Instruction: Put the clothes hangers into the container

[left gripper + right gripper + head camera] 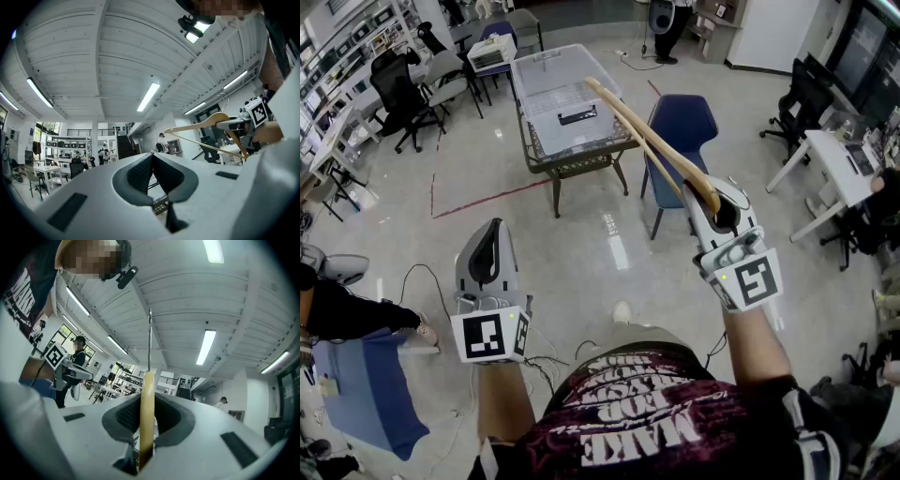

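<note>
Head view: pale wooden hanger (649,141) pinched in right gripper (713,201), right of centre.
Empty left gripper (491,232) pressed together; hook (149,338) hidden in that view.

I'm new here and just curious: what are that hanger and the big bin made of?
Hanger: likely wood, going by its smooth, pale-tan, slightly glossy bars. Its thin hook looks like metal wire. Bin: probably clear plastic, since its walls are see-through.
</note>
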Demonstrator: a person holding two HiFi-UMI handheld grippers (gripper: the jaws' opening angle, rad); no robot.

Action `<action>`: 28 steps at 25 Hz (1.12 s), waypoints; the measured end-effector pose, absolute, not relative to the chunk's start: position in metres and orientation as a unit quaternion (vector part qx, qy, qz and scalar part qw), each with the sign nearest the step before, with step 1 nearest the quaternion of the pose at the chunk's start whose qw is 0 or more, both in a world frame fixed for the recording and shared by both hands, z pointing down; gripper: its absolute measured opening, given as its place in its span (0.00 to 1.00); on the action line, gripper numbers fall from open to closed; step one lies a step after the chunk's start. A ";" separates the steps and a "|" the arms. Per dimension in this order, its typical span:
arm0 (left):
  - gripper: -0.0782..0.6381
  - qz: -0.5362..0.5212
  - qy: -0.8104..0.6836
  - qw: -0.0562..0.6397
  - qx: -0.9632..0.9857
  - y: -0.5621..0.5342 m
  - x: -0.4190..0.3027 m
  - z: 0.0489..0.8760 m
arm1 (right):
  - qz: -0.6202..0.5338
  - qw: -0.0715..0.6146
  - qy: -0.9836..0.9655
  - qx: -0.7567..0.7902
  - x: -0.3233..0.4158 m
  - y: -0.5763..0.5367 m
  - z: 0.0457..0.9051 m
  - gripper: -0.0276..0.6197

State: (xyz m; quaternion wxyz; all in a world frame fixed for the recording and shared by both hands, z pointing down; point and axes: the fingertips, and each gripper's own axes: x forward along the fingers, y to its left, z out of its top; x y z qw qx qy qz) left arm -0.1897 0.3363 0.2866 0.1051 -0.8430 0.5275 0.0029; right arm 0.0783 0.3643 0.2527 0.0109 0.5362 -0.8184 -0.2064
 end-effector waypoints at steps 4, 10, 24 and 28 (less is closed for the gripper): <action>0.12 -0.008 0.524 0.106 -0.845 0.327 -0.191 0.299 | -0.187 0.007 -0.818 0.544 0.078 0.350 0.274 0.13; 0.12 -0.020 0.531 0.086 -0.842 0.294 -0.189 0.318 | -0.135 0.002 -0.833 0.536 0.093 0.315 0.303 0.13; 0.12 -0.049 0.553 0.086 -0.827 0.191 -0.166 0.331 | -0.100 -0.013 -0.845 0.526 0.131 0.209 0.321 0.13; 0.12 -0.061 0.562 0.081 -0.821 0.171 -0.159 0.336 | -0.094 -0.018 -0.849 0.520 0.143 0.185 0.322 0.13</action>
